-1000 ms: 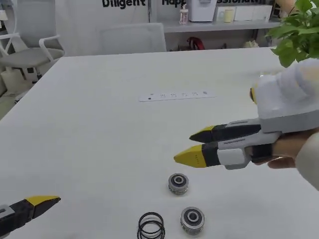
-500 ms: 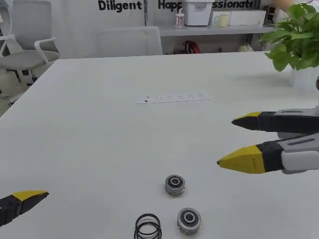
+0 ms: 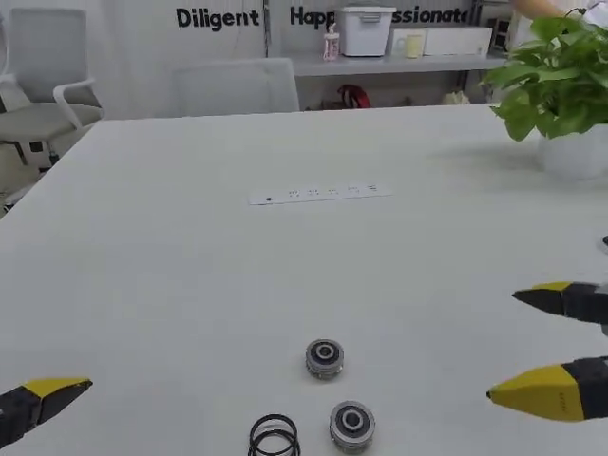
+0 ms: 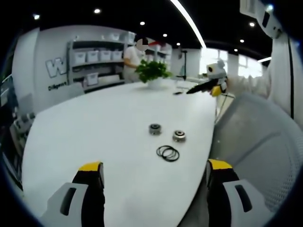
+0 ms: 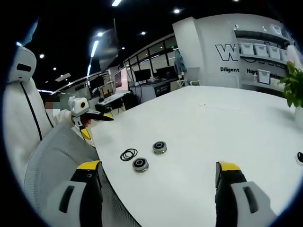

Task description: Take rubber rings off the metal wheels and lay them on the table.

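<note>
Your right gripper [image 3: 501, 344]: you are drawing it back to the right edge of the head view, clear of the work. Its jaws, nearly together a second ago, are now standing wide and empty. Your left gripper [image 4: 155, 165]: you are keeping it low at the near left, jaws likewise spread, carrying nothing.

Table [image 3: 190, 237]: the two metal wheels [image 3: 325, 358] are sitting well apart from both grippers. The rubber rings [image 3: 274, 435] are lying in an overlapping pile just beside the nearer wheel [image 3: 351, 423].

Judgement: the task is looking done or nearly so. Whether a ring remains on either wheel, I cannot tell.

Containers: a white pot [image 3: 573, 152] is holding a leafy plant [image 3: 551, 76]. The lidded bin [image 3: 366, 30] on the shelf [image 3: 399, 63] is hiding its contents.
</note>
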`<action>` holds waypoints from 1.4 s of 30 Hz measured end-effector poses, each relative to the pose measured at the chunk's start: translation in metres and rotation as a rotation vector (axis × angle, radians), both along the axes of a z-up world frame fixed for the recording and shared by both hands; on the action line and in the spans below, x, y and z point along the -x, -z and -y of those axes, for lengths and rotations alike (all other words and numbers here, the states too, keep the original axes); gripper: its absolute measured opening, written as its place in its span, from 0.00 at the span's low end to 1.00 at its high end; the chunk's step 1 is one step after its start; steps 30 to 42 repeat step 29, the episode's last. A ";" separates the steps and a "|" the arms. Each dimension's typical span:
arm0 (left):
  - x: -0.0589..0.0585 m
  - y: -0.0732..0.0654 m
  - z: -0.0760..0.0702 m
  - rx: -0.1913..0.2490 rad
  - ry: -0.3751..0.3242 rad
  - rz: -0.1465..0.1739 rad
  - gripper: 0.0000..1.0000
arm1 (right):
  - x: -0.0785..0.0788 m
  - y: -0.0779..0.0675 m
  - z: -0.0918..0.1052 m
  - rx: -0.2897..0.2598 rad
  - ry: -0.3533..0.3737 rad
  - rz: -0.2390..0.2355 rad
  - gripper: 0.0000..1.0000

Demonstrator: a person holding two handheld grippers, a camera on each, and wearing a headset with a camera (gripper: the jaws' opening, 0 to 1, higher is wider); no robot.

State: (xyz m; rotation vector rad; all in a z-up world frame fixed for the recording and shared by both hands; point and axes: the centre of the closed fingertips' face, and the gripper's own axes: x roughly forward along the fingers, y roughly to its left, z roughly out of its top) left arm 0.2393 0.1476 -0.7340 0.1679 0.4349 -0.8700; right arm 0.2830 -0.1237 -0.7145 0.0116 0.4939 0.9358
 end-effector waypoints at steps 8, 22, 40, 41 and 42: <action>0.000 0.011 0.002 -0.026 0.000 -0.026 0.92 | 0.013 0.034 -0.006 0.084 -0.027 -0.070 1.00; 0.003 0.027 0.005 -0.024 -0.020 -0.070 0.92 | 0.023 0.050 -0.017 0.108 -0.071 -0.104 1.00; 0.004 0.029 0.005 -0.020 -0.019 -0.079 0.92 | 0.029 0.056 -0.016 0.117 -0.074 -0.127 1.00; 0.004 0.029 0.005 -0.020 -0.019 -0.079 0.92 | 0.029 0.056 -0.016 0.117 -0.074 -0.127 1.00; 0.004 0.029 0.005 -0.020 -0.019 -0.079 0.92 | 0.029 0.056 -0.016 0.117 -0.074 -0.127 1.00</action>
